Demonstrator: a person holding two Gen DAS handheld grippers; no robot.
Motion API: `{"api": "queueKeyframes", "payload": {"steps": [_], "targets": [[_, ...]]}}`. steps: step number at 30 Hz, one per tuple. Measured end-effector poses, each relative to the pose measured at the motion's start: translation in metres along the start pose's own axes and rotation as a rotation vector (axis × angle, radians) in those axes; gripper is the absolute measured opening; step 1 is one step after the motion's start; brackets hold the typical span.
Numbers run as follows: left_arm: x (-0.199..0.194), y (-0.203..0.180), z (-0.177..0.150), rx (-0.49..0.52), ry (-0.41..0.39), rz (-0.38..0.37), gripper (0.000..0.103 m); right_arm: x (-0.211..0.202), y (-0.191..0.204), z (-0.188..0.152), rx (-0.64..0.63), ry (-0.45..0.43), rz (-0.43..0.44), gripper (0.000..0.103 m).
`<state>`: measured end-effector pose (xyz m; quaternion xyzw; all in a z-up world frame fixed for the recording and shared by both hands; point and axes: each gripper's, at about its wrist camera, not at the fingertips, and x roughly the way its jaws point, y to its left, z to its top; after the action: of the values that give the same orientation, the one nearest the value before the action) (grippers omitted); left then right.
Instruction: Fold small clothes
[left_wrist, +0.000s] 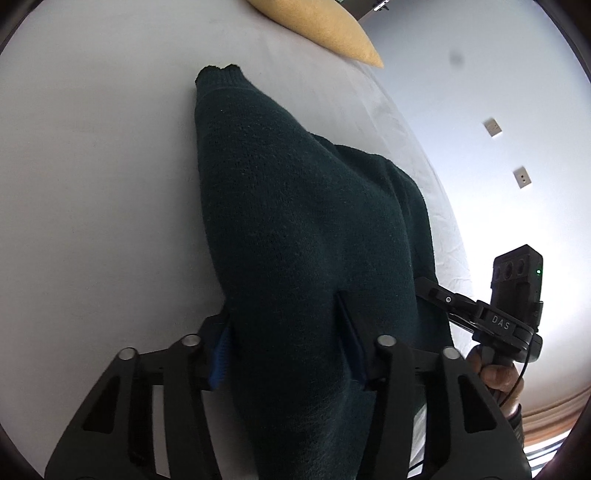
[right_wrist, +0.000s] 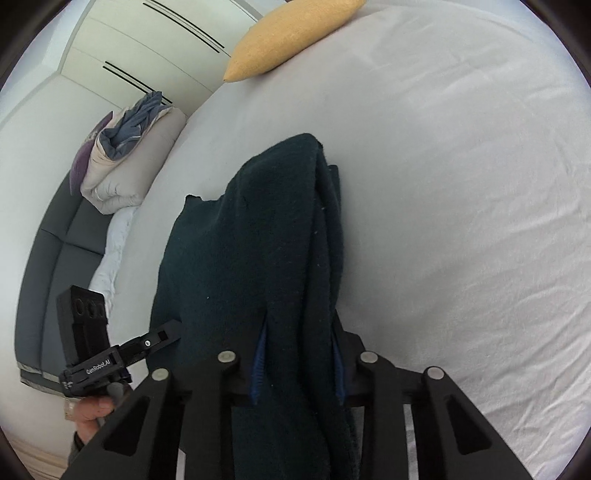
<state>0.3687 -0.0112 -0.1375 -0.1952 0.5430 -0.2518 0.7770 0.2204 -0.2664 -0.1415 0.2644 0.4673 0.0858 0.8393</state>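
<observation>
Overhead, dark green knit sweater (left_wrist: 295, 221) bunched between both tongs.

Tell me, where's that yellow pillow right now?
The yellow pillow lies at the far end of the white bed, beyond the dark green sweater that both grippers hold; it shows at the top of both views.

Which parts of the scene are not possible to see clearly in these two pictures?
- Left wrist view: the left claw tips are buried in the dark green sweater; the sweater's lower part is cut off by the bottom edge.
- Right wrist view: the right claw pads are mostly wrapped by the sweater, which also covers the bed sheet beneath it.
- Both views: the sweater's full shape and folds cannot be told.
</observation>
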Motion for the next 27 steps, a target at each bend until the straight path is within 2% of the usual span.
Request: {"api": "queueKeyframes", "payload": {"steps": [5,10,17,22,27], "targets": [[-0.011,-0.013,0.000,0.018,-0.014,0.036,0.036,-0.022,0.042,-0.010,-0.122,-0.070,-0.127,0.022],[-0.051,-0.026,-0.012,0.051,-0.068,0.060,0.035,-0.051,0.094,-0.028,-0.231,-0.128,-0.147,0.020],[-0.136,-0.027,-0.046,0.111,-0.153,0.113,0.035,-0.083,0.160,-0.066,-0.294,-0.153,-0.057,0.020],[-0.191,-0.008,-0.070,0.112,-0.195,0.165,0.035,-0.081,0.205,-0.099,-0.330,-0.136,-0.004,0.020],[-0.218,0.024,-0.086,0.071,-0.209,0.190,0.035,-0.060,0.234,-0.123,-0.344,-0.109,0.018,0.020]]}}
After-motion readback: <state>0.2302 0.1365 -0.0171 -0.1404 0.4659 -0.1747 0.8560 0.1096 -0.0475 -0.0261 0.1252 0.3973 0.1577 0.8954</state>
